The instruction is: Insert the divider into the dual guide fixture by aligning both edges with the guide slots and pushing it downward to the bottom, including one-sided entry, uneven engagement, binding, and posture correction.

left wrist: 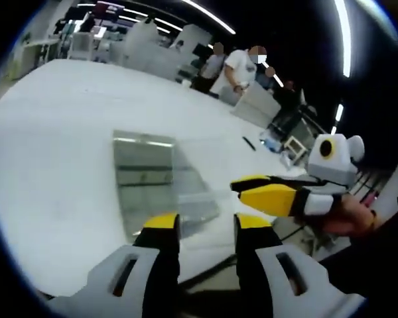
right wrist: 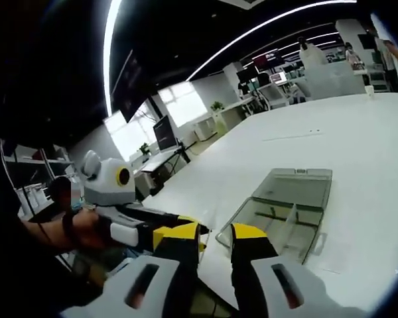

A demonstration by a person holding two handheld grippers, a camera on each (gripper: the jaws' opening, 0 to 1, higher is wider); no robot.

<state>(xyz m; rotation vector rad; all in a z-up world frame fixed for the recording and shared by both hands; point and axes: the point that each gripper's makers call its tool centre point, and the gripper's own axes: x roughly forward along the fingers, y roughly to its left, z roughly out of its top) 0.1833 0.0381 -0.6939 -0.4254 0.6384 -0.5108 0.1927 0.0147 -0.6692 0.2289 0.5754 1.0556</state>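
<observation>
Approaching with both grippers' fingers released, left gripper and right gripper, reach the clear fixture on the counter at one o'clock; keep the divider upright.

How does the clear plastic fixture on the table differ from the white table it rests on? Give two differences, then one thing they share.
1. The clear plastic fixture is see-through and grey-tinted; the white table is opaque white.
2. The fixture is a small tray with raised walls and inner partitions; the table is a broad flat surface.
Shared: both lie flat, and no gripper touches either.
</observation>
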